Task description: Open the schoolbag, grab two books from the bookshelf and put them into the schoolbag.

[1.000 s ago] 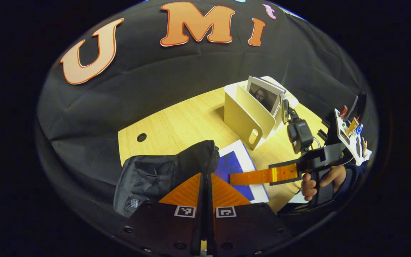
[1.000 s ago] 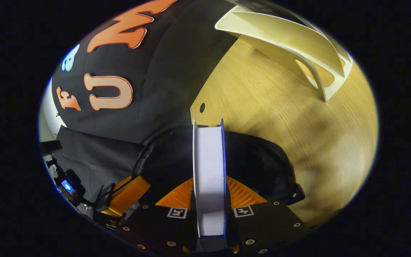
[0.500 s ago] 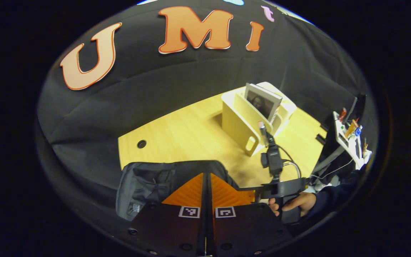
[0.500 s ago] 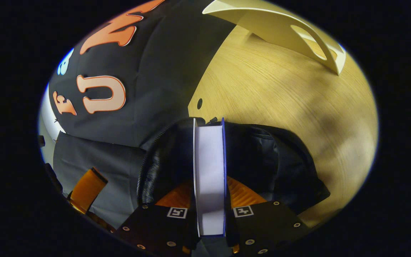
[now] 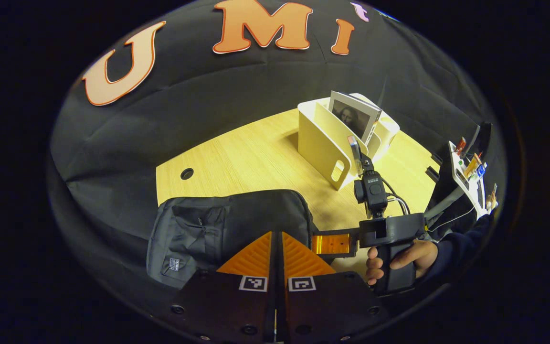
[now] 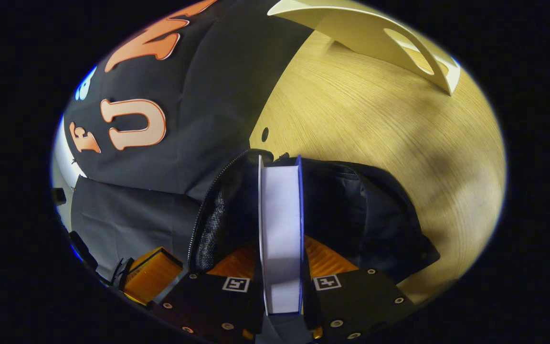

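In the right gripper view, the right gripper (image 6: 280, 267) clamps a book (image 6: 280, 229) between its two fingers, fore-edge toward the camera: a white block of pages bounded on each side by a thin blue cover edge. The far end of the book lies at the open mouth of the schoolbag (image 6: 351, 210), a black fabric bag with a zipper track along its opening, resting on the light wooden table (image 6: 375, 129). In the left gripper view, the left gripper (image 5: 277, 248) has its fingers pressed together with nothing visible between them, positioned just above the schoolbag (image 5: 217, 224). A hand (image 5: 399, 260) holds the right gripper's handle to the right. Farther back on the table stands the cream bookshelf (image 5: 325, 143), holding a second book (image 5: 354, 117) upright with a portrait on its cover.
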`<state>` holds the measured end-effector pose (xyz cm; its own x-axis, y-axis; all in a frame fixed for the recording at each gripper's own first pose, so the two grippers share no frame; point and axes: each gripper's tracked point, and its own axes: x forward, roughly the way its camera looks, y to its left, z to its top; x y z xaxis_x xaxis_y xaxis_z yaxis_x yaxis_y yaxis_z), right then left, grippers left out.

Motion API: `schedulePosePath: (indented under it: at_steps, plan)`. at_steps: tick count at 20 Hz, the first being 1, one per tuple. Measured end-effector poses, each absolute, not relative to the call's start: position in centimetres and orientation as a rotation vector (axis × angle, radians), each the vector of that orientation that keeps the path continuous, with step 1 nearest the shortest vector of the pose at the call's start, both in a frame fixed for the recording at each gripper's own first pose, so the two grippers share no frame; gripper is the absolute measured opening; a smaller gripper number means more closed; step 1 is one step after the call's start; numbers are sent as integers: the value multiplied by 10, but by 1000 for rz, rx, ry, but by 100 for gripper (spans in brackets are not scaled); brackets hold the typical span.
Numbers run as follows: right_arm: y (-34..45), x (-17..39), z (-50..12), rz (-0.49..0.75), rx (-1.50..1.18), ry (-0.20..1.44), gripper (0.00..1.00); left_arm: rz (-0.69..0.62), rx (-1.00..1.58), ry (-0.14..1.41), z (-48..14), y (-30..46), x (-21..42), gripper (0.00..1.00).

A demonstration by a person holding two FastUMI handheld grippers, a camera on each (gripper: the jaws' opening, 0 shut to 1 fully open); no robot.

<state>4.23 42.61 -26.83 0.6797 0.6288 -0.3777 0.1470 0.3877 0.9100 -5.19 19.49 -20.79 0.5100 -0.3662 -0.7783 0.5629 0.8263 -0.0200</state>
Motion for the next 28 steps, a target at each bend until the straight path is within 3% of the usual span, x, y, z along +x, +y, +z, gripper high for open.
schedulePosePath:
  at_steps: [5, 7, 8, 9, 12, 13, 16, 19, 22, 28]
  plan:
    - [428, 48, -269, 353, 1170, 795, 35, -574, 266, 908, -218, 190, -74, 4]
    - [429, 48, -269, 352, 1173, 799, 35, -582, 305, 933, -229, 189, -84, 10]
    - [429, 48, -269, 352, 1171, 801, 35, -588, 319, 938, -233, 188, -90, 23]
    - [430, 49, -269, 353, 1170, 800, 35, -594, 324, 946, -238, 185, -94, 28]
    - [430, 48, -268, 357, 1158, 800, 35, -571, 381, 962, -251, 187, -93, 35]
    - [429, 49, -268, 356, 1155, 796, 35, -564, 397, 974, -256, 186, -94, 34]
    - [427, 52, -268, 349, 1168, 796, 35, -545, 410, 991, -262, 182, -96, 19]
    - [425, 54, -268, 342, 1167, 788, 34, -524, 404, 1012, -268, 191, -95, 16]
    - [423, 55, -268, 348, 1172, 790, 34, -506, 343, 1027, -258, 198, -93, 3]
    - [428, 54, -275, 353, 1175, 808, 36, -476, 303, 1026, -228, 214, -84, 1]
